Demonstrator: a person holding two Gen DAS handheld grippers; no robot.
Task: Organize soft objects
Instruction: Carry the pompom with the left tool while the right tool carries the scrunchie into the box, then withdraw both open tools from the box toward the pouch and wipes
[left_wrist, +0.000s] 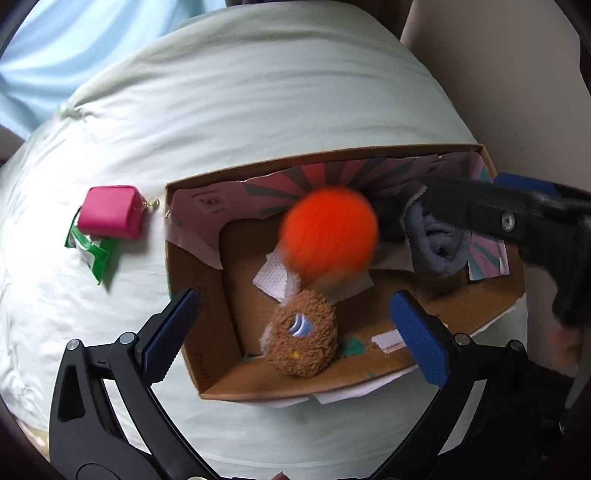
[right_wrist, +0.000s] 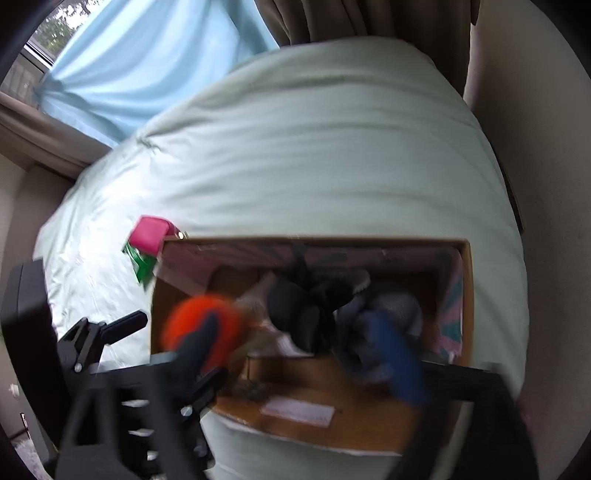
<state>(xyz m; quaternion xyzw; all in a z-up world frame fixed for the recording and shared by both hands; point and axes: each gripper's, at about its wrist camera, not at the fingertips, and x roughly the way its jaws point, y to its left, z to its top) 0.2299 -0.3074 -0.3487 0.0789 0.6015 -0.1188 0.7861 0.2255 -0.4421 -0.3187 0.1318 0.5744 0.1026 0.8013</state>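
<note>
An open cardboard box lies on a pale green duvet. A blurred orange ball hangs in mid-air above the box, touching neither finger of my left gripper, which is open over the box. A brown plush toy and a grey-blue cloth lie inside. My right gripper is open over the box, its fingers apart above the grey cloth. The orange ball shows at its left finger. Its arm shows in the left wrist view over the cloth.
A pink pouch sits on a green packet on the duvet left of the box. White paper lies in the box. A light blue curtain and a window are beyond the bed.
</note>
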